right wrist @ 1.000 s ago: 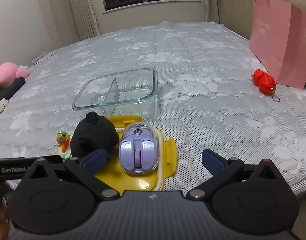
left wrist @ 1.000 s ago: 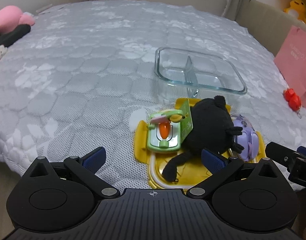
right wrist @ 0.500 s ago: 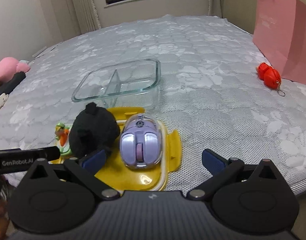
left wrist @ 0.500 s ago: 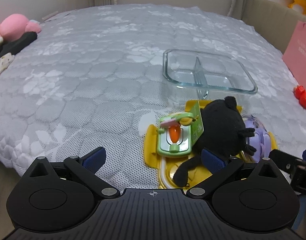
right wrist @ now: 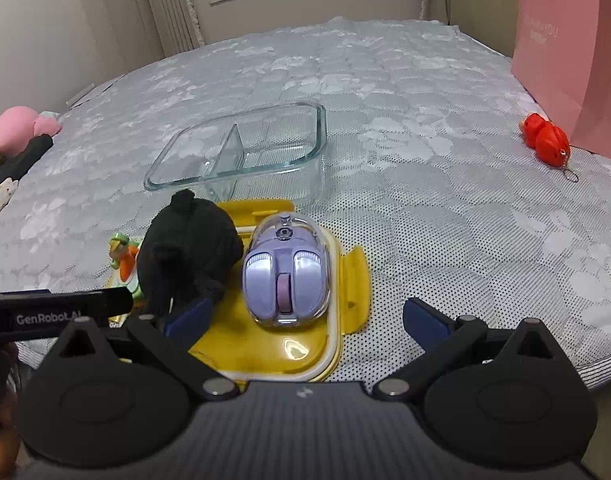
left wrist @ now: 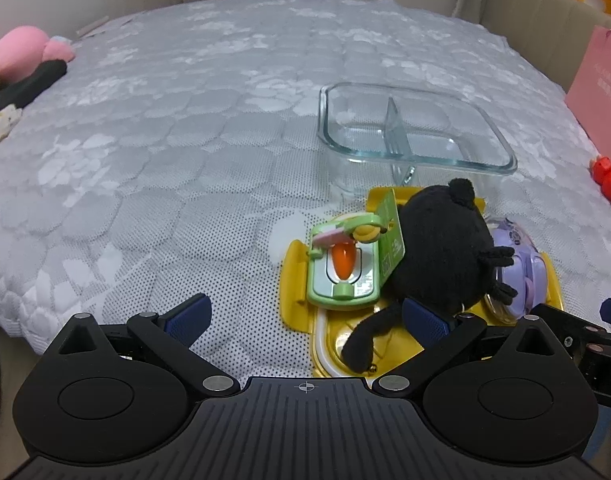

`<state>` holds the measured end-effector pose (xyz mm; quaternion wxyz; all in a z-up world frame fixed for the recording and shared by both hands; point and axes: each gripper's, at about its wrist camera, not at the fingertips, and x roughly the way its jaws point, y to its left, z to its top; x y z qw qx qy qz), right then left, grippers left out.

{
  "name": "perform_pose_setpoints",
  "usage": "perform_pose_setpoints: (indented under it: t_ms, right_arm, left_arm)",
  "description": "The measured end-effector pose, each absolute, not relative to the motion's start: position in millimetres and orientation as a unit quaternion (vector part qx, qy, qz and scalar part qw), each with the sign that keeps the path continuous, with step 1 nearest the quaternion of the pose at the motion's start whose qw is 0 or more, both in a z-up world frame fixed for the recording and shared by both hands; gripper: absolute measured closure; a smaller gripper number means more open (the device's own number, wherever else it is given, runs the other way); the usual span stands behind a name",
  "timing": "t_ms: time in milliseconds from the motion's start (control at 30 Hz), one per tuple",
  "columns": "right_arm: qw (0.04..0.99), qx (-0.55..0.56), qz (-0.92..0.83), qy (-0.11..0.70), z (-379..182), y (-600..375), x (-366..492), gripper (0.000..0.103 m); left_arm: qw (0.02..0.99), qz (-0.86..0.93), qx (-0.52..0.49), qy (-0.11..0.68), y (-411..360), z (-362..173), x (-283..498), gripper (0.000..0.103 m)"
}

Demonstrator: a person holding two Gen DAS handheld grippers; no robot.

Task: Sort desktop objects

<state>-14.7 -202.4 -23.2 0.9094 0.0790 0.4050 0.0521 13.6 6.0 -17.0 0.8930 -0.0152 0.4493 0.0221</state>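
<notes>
Sorting has not begun: both halves of my glass container (left wrist: 415, 132), upper right of frame, sit empty. One black plush (left wrist: 441, 264), one purple mouse (right wrist: 283, 272) and one green toy (left wrist: 343, 272) crowd the yellow lid (right wrist: 305, 344). My left gripper (left wrist: 305, 314) and right gripper (right wrist: 305, 318) are both spread wide, grasping nothing.

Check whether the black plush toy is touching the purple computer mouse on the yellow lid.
Touching. The left wrist view shows the black plush toy with its limbs lying against the purple computer mouse.
</notes>
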Motion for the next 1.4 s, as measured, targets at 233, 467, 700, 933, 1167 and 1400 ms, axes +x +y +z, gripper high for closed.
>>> perform_pose_setpoints:
  t_ms: [233, 467, 700, 933, 1167, 1400]
  right_arm:
    - [0.908, 0.078, 0.049, 0.409, -24.5, -202.7, -15.4, 0.000]
    - [0.908, 0.071, 0.042, 0.411, -23.7, -201.1, -13.5, 0.000]
    - [0.909, 0.065, 0.032, 0.411, -22.9, -202.1, -13.4, 0.000]
    - [0.909, 0.061, 0.033, 0.410, -22.9, -202.2, -13.9, 0.000]
    - [0.912, 0.053, 0.031, 0.407, -21.4, -199.6, -14.7, 0.000]
    - [0.919, 0.049, 0.033, 0.390, -17.5, -201.4, -16.0, 0.000]
  left_arm:
    - [0.888, 0.024, -0.018, 0.459, 6.8, -19.8, 16.1, 0.000]
    - [0.885, 0.027, -0.011, 0.464, 7.0, -21.0, 17.6, 0.000]
    - [0.883, 0.026, -0.014, 0.468, 8.0, -23.1, 18.0, 0.000]
    - [0.883, 0.025, -0.014, 0.468, 9.1, -24.3, 17.7, 0.000]
    - [0.883, 0.020, -0.008, 0.469, 7.1, -24.9, 17.8, 0.000]
    - [0.885, 0.008, -0.009, 0.466, 5.7, -26.5, 24.7, 0.000]
